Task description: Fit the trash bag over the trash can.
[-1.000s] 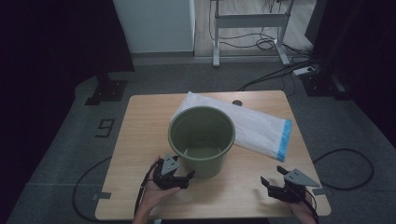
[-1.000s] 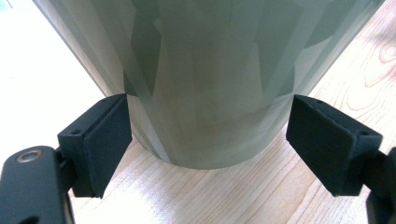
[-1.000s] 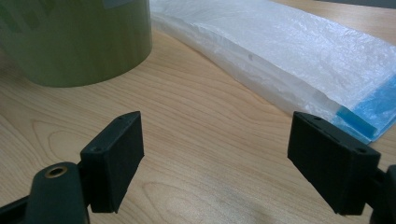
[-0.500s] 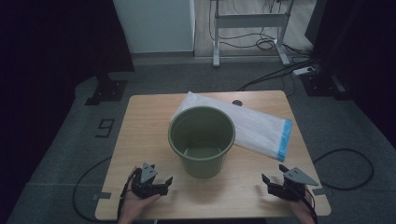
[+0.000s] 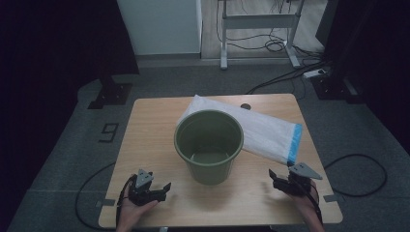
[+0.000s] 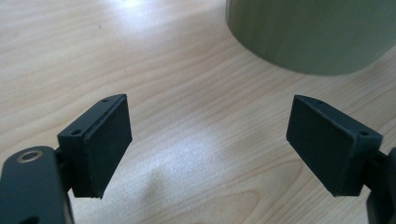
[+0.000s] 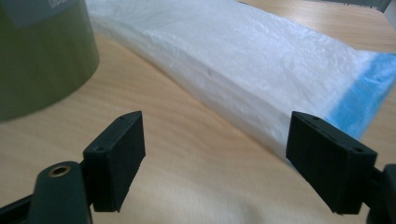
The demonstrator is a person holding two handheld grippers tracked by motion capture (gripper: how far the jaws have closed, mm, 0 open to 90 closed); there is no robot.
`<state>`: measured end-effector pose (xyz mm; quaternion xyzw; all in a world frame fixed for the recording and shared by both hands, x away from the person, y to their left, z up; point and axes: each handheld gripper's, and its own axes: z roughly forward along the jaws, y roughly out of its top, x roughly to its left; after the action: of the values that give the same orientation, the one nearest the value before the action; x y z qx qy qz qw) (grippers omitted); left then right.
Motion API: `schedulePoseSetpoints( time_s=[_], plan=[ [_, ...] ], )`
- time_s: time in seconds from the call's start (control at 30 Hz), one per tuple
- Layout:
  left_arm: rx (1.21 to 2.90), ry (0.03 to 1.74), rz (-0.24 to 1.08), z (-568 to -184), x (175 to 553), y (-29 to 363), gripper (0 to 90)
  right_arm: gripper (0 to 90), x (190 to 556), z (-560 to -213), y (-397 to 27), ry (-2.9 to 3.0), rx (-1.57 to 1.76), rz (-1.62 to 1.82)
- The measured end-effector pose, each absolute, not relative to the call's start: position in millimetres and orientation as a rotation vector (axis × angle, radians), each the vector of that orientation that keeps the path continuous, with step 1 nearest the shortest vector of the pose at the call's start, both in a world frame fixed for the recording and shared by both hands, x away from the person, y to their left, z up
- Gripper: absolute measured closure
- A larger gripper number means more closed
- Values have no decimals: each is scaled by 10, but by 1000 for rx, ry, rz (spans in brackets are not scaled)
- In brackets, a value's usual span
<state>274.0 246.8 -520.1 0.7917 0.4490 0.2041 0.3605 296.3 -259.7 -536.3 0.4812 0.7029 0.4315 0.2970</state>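
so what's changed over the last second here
The left gripper has pulled back from the green bucket toward the table's near left edge, jaws open and holding nothing. The right gripper stayed near the right edge, open. Bucket and white bag have not moved.

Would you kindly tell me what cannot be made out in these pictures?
- White bag: its left part is hidden behind the green bucket in the high view.
- Bucket label: cut off by the top edge of the right gripper view, unreadable.
- Small dark disc on the table: too small to identify.
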Motion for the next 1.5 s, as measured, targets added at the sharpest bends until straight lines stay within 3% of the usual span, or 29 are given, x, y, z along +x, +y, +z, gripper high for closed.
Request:
schedulePoseSetpoints(
  time_s=[0.33,0.57,0.7,0.77,0.87,1.03,1.5],
  plan=[
    [2081,1218,537,-5339,2720,2540,142,226,3516,-5411,-2479,1942,1285,1063],
    [2021,1230,502,-5329,2642,2619,143,297,3707,-5522,-2520,2004,1374,1016],
    [2032,1225,502,-5345,2651,2608,143,432,3733,-5530,-2559,2002,1407,980],
    [2038,1225,499,-5360,2649,2597,143,563,3737,-5537,-2585,2010,1430,962],
    [2063,1220,499,-5382,2651,2578,143,737,3710,-5535,-2621,2013,1414,959],
    [2068,1211,492,-5378,2677,2570,143,851,3591,-5521,-2719,2031,1401,945],
    [2013,1186,474,-5311,2714,2614,145,866,2736,-5511,-3245,1991,1488,1029]
  ],
)
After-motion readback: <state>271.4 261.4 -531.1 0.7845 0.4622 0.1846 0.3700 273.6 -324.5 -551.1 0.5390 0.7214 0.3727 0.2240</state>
